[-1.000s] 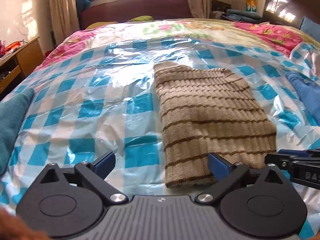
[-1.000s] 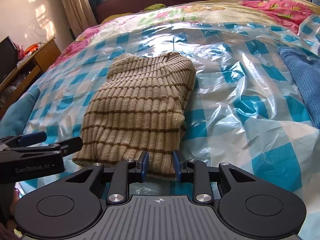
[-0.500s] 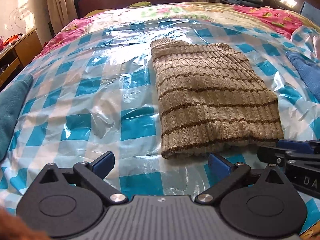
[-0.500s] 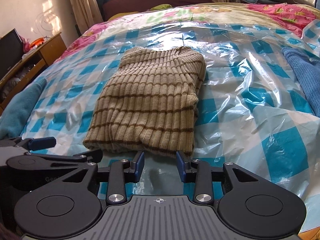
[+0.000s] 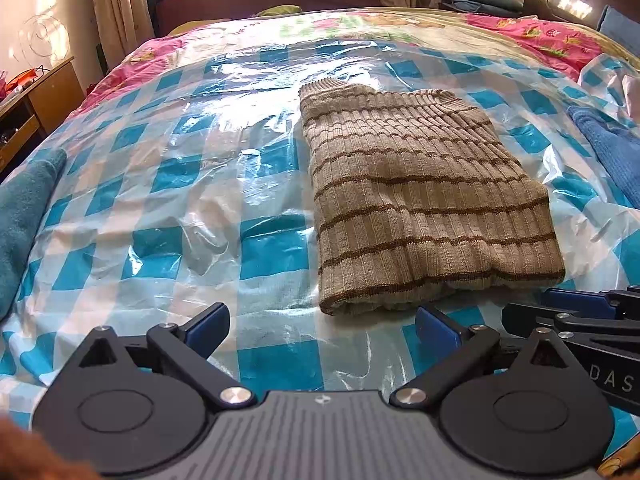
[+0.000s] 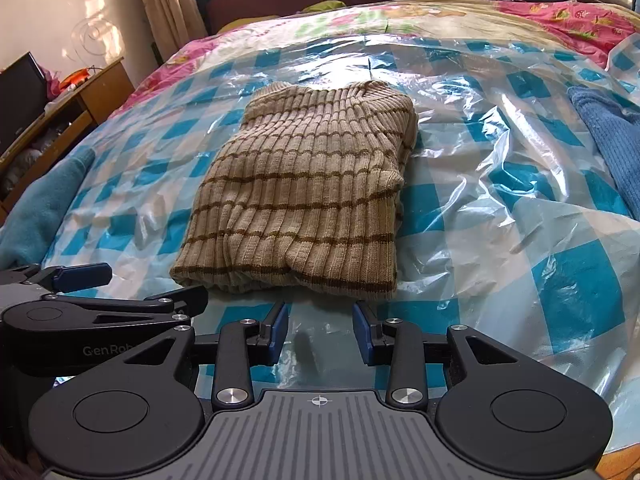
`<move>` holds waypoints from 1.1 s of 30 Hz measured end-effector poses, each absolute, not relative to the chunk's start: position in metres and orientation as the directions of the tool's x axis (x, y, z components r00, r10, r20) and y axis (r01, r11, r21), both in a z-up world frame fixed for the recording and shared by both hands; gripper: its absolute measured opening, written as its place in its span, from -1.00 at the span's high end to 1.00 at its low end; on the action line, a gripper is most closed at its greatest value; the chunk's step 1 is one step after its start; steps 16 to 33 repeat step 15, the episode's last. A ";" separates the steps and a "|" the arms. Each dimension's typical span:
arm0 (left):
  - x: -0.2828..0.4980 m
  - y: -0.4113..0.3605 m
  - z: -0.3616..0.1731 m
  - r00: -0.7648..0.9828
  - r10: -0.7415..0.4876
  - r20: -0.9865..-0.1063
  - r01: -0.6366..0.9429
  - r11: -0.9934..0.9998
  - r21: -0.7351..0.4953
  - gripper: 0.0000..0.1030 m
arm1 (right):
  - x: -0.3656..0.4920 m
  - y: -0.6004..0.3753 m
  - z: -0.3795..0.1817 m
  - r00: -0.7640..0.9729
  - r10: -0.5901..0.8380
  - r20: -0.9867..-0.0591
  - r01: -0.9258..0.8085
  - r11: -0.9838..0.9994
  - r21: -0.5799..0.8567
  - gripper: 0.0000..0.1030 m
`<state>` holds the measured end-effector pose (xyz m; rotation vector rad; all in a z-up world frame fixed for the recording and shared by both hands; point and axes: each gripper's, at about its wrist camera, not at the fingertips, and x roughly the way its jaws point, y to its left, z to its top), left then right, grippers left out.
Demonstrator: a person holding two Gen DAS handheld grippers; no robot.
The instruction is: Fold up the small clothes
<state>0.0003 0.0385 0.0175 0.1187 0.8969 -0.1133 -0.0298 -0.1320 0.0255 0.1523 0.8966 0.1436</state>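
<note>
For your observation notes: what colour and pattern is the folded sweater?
Beige ribbed knit with thin brown horizontal stripes; the sweater shows best in the right wrist view.

blue cloth (image 5: 612, 152) cropped right, teal towel (image 5: 24, 216) cropped left — sweater's (image 6: 304, 196) underlayers hidden

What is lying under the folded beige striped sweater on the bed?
The sweater lies on a clear plastic sheet over blue-and-white checked fabric. The part directly beneath the sweater is covered and cannot be seen.

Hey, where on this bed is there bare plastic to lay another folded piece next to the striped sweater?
Bare sheet lies between the striped sweater and the teal towel, and between the sweater and the blue cloth. The near edge is crowded: left gripper and right gripper sit there.
</note>
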 end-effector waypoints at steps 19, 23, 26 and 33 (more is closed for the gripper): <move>-0.002 0.038 0.018 0.620 -0.048 -0.783 0.146 0.988 0.055 -0.96 | -0.031 -0.133 0.025 0.616 0.188 -0.765 -0.061 0.980 0.191 0.31; -0.002 0.038 0.018 0.620 -0.048 -0.783 0.146 0.988 0.055 -0.96 | -0.031 -0.133 0.025 0.616 0.188 -0.765 -0.061 0.980 0.191 0.31; -0.002 0.038 0.018 0.620 -0.048 -0.783 0.146 0.988 0.055 -0.96 | -0.031 -0.133 0.025 0.616 0.188 -0.765 -0.061 0.980 0.191 0.31; -0.002 0.038 0.018 0.620 -0.048 -0.783 0.146 0.988 0.055 -0.96 | -0.031 -0.133 0.025 0.616 0.188 -0.765 -0.061 0.980 0.191 0.31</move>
